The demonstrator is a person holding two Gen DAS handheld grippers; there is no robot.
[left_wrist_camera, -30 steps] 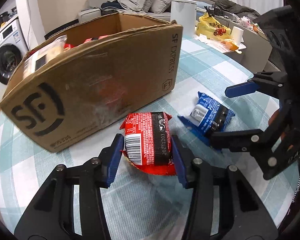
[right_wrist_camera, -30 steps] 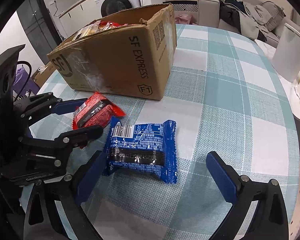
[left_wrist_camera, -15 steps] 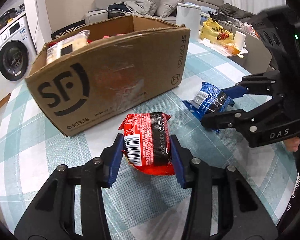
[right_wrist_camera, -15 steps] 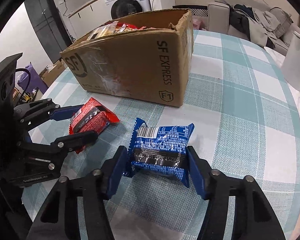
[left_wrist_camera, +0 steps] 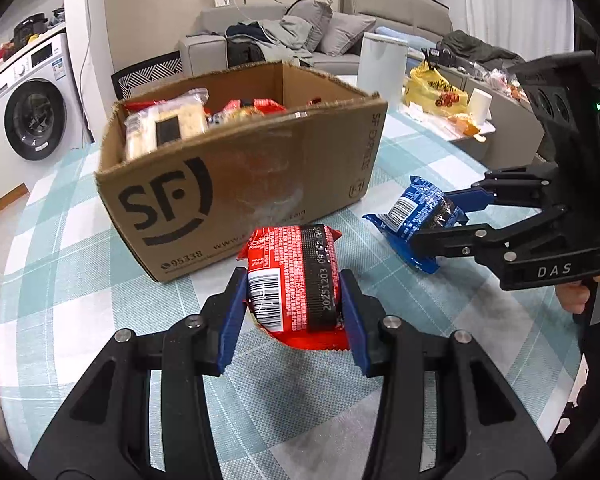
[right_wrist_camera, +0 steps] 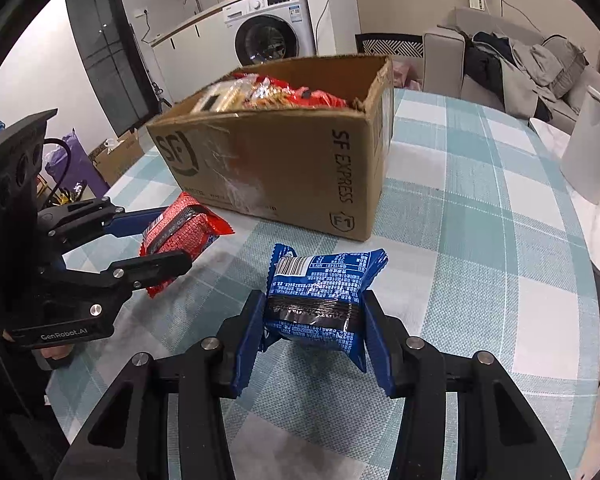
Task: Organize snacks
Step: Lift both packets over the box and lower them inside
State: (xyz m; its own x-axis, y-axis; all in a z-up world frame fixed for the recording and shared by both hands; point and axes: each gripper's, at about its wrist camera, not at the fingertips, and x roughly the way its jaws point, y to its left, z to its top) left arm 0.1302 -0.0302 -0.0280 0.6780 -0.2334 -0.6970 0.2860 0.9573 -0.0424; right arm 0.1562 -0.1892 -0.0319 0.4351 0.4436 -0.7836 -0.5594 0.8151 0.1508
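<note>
My left gripper [left_wrist_camera: 293,285] is shut on a red snack packet [left_wrist_camera: 292,264] and holds it above the checked tablecloth, just in front of the open SF cardboard box [left_wrist_camera: 240,184]. The box holds several snack packets. My right gripper [right_wrist_camera: 314,305] has a blue snack packet [right_wrist_camera: 320,292] between its blue pads, and its jaws are closing on the packet and squeeze its sides. In the right wrist view the left gripper [right_wrist_camera: 172,236] with the red packet [right_wrist_camera: 180,224] is at the left, near the box [right_wrist_camera: 284,168]. The left wrist view shows the right gripper [left_wrist_camera: 436,220] on the blue packet [left_wrist_camera: 416,212].
The round table [right_wrist_camera: 480,240] carries a teal and white checked cloth. A white cylinder [right_wrist_camera: 592,152] stands at its far right edge. A yellow bag [left_wrist_camera: 436,92] and clutter lie on a counter beyond. A person's hand [left_wrist_camera: 576,296] grips the right handle.
The right gripper's jaws went from wide open around the blue packet to pressed against its sides. The left gripper rose with the red packet, and the box's contents came into view.
</note>
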